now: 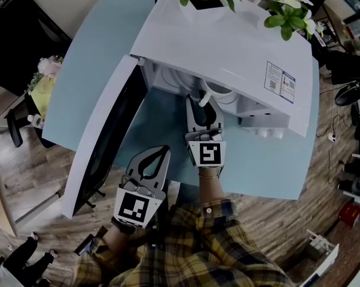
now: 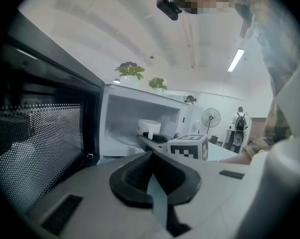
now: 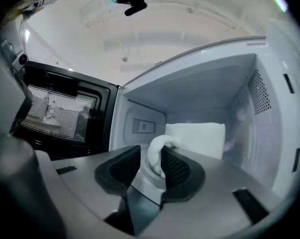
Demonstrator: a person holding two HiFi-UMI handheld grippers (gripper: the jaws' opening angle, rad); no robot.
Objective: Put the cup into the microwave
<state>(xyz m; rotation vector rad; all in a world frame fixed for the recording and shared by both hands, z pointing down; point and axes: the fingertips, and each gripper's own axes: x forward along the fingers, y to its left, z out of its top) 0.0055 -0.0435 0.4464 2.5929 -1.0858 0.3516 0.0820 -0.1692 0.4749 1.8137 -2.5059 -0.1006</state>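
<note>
The white microwave (image 1: 228,46) stands on the pale blue table (image 1: 90,64) with its door (image 1: 108,142) swung wide to the left. A white cup (image 3: 197,139) sits on the oven floor inside, also seen in the head view (image 1: 219,91) and the left gripper view (image 2: 149,127). My right gripper (image 3: 151,163) reaches level into the cavity, its jaws either side of the cup's handle (image 3: 157,156) with a small gap at the left pad: open. My left gripper (image 1: 162,152) hangs back in front of the door, shut and empty.
Potted plants (image 1: 287,8) stand on top of the microwave. The dark mesh door (image 2: 40,148) fills the left of the left gripper view. A fan (image 2: 210,118) and a person (image 2: 238,128) are far across the room. Chairs and clutter ring the table.
</note>
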